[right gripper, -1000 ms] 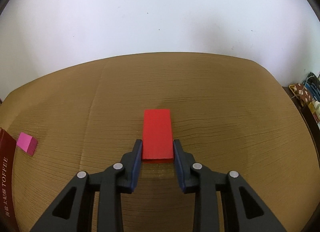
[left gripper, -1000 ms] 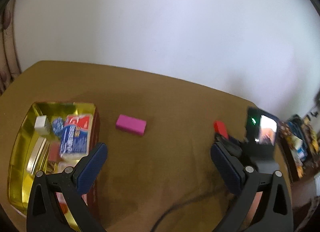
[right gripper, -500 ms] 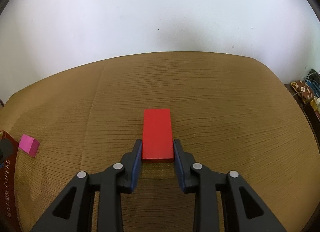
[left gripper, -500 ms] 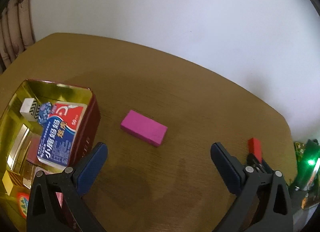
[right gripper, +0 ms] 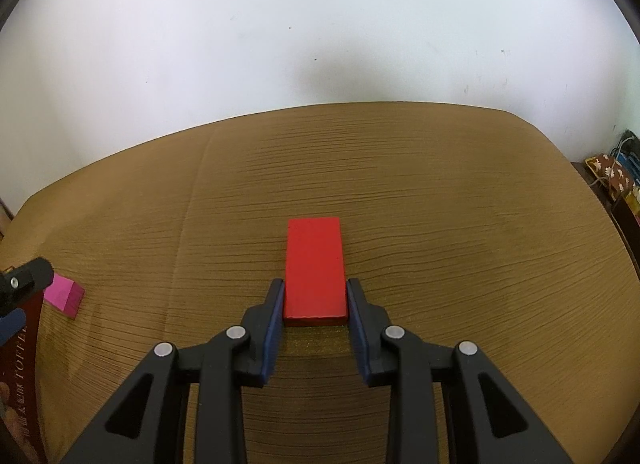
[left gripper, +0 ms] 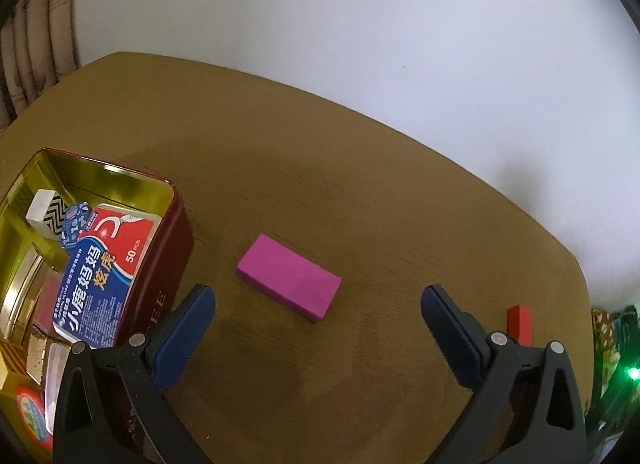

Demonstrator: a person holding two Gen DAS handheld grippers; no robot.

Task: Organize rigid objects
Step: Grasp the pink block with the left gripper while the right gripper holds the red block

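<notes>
Block stock, namely the red block (right gripper: 315, 266) clamped by its long sides near its near end in the right gripper (right gripper: 315, 300), seems stiff and light, while the left gripper (left gripper: 316, 304) hovers wide apart over the pink block (left gripper: 289, 278) right of the tin (left gripper: 176, 232).

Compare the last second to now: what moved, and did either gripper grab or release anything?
Only the left gripper moved: it swung in over the table and closed on the pink block, which now lies ahead between its open fingers, untouched. The tin fills more of its left edge. The right gripper stayed shut on the red block. Nothing was grabbed or released.
</notes>
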